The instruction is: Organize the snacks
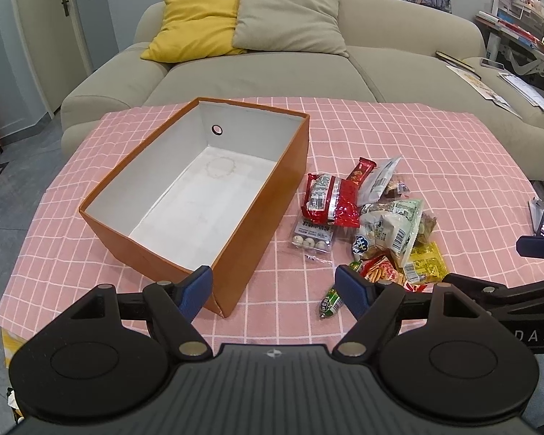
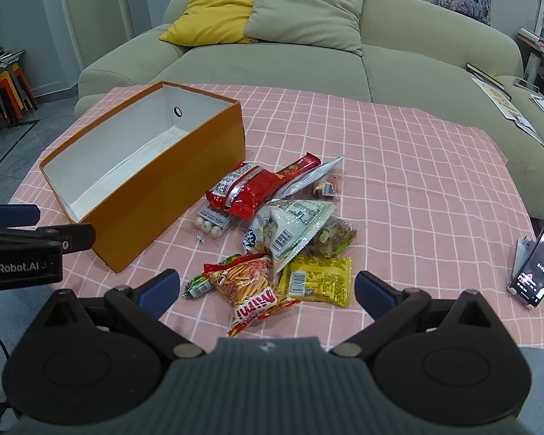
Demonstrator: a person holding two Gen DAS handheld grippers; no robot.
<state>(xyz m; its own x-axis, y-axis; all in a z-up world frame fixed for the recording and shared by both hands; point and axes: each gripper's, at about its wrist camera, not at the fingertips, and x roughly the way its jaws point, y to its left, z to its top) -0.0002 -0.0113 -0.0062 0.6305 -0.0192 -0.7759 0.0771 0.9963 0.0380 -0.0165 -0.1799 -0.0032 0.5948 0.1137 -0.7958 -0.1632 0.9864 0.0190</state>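
An empty orange box (image 1: 264, 195) with a white inside stands on the pink checked tablecloth; it also shows in the right wrist view (image 2: 156, 195). Right of it lies a pile of snack packets: a red bag (image 1: 330, 199) (image 2: 250, 192), a white-green bag (image 1: 391, 228) (image 2: 293, 224), a yellow packet (image 2: 319, 281), a Mimi stick packet (image 2: 250, 286) and a small green candy (image 1: 330, 302) (image 2: 197, 286). My left gripper (image 1: 273, 288) is open and empty at the box's near corner. My right gripper (image 2: 268, 286) is open and empty, just above the nearest packets.
A phone on a stand (image 2: 536, 261) sits at the table's right edge. A beige sofa (image 1: 272, 72) with yellow and grey cushions stands behind the table. The left gripper's body (image 2: 21, 250) shows at the left of the right wrist view.
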